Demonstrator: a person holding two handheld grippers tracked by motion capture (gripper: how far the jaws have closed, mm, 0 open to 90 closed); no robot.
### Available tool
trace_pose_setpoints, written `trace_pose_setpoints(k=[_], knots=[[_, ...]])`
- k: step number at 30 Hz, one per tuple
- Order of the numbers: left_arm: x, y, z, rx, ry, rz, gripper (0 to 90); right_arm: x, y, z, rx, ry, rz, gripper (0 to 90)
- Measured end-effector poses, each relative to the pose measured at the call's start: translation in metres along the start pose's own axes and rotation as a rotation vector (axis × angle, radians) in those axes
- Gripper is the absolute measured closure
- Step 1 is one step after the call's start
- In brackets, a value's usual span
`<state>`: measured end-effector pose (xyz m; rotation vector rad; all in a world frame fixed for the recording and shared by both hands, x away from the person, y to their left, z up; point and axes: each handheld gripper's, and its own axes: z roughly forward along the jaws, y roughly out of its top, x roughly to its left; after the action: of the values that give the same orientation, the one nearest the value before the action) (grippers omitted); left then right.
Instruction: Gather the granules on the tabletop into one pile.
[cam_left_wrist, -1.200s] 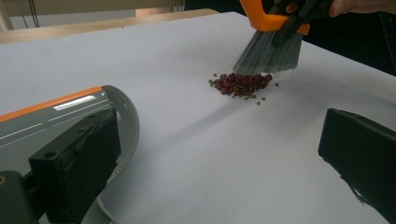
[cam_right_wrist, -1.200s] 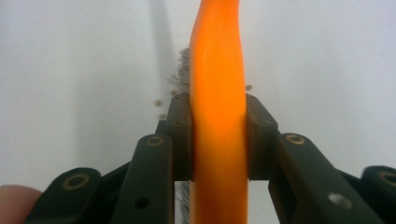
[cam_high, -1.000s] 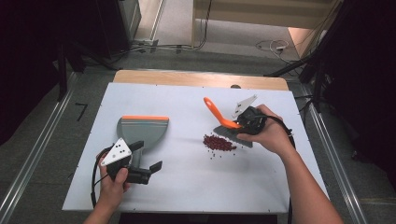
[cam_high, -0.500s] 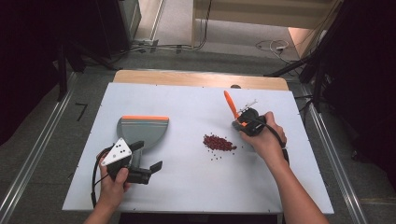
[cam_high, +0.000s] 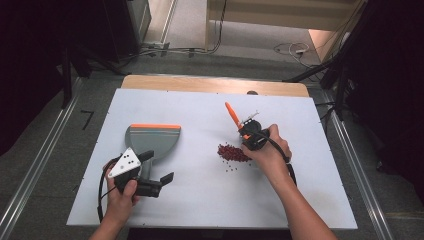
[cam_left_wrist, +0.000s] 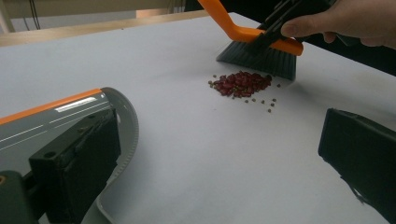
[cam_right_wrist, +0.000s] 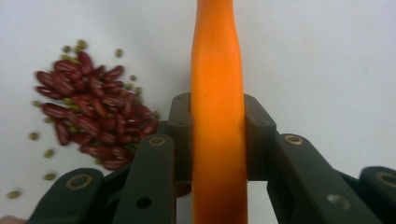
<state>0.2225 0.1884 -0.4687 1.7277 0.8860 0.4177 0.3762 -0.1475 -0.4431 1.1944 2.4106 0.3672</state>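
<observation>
Sweeping beans with a little brush

The left gripper has its jaws spread wide beside the dustpan, holding nothing. Farther off, the right gripper pinches the brush by its hard orange handle, just behind the beans. The beans are light and roll easily.

In the left gripper view, the left tongs stand wide apart, one black jaw over the grey dustpan with its orange edge, the other at the right over bare white tabletop. Farther off, a pile of red beans lies just before the dark bristles of an orange brush, which a hand with black tongs holds.
</observation>
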Motion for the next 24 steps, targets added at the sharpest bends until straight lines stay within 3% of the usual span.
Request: trace_pose_setpoints(k=[5,8,10,13,17,18,20,22,24], knots=[[0.000,0.000,-0.001,-0.003,0.003,-0.003,0.0,0.012,0.004,-0.002,-0.008,0.016,-0.015,68.6],[0.001,0.000,-0.001,-0.002,0.003,-0.003,0.0,0.017,0.006,-0.005,-0.021,0.032,-0.049,68.7],[0.001,0.000,-0.002,-0.002,0.005,-0.005,0.0,0.017,0.006,-0.006,-0.042,0.074,-0.054,68.7],[0.002,0.000,-0.002,-0.003,0.004,-0.006,0.0,0.016,0.007,-0.011,-0.059,0.068,-0.066,68.6],[0.003,0.000,-0.003,-0.005,0.006,-0.008,0.0,0.005,0.007,-0.028,-0.133,0.074,-0.092,68.6],[0.003,0.000,-0.003,-0.005,0.006,-0.010,0.0,0.003,0.006,-0.034,-0.165,0.100,-0.124,68.6],[0.003,-0.001,-0.002,-0.004,0.006,-0.011,0.0,0.000,0.005,-0.045,-0.193,0.196,-0.200,68.5],[0.002,0.000,-0.001,-0.002,0.006,-0.009,0.0,0.003,0.004,-0.051,-0.172,0.303,-0.287,68.5],[0.002,0.000,-0.001,-0.005,0.004,-0.009,0.0,0.010,0.002,-0.052,-0.149,0.366,-0.372,68.5]])
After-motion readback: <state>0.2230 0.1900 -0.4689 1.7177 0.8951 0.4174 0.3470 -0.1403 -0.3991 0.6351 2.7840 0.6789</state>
